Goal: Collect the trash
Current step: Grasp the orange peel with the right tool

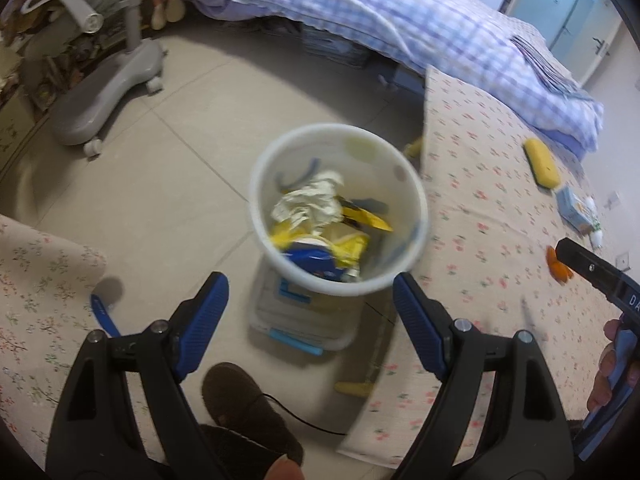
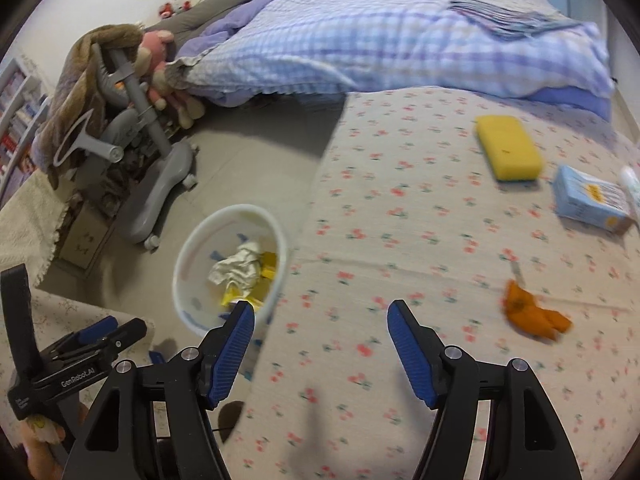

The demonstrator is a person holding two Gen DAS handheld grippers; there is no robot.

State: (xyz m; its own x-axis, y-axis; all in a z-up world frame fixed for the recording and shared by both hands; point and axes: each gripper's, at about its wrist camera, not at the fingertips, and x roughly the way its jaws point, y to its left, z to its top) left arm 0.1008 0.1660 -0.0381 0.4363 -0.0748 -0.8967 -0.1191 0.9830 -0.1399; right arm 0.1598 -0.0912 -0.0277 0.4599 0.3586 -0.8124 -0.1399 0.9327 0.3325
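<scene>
Left wrist view: white bin [image 1: 264, 216], crumpled paper [image 1: 312, 200], yellow wrappers [image 1: 360, 218]

Left gripper [image 1: 310, 294], jaws apart, hangs above the white bin [image 1: 416, 200] of crumpled wrappers [image 1: 316, 204].

A home bedroom: a bed [image 2: 400, 40] with a checked quilt at twelve o'clock, stuffed toys [image 2: 160, 68] and a tiled floor [image 1: 168, 184].

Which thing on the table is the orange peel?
Find the flowered tablecloth beside the white bin. Near its right edge, nearer the camera than the yellow sponge and blue box, lies the orange peel, small, crumpled, the only orange thing.
</scene>
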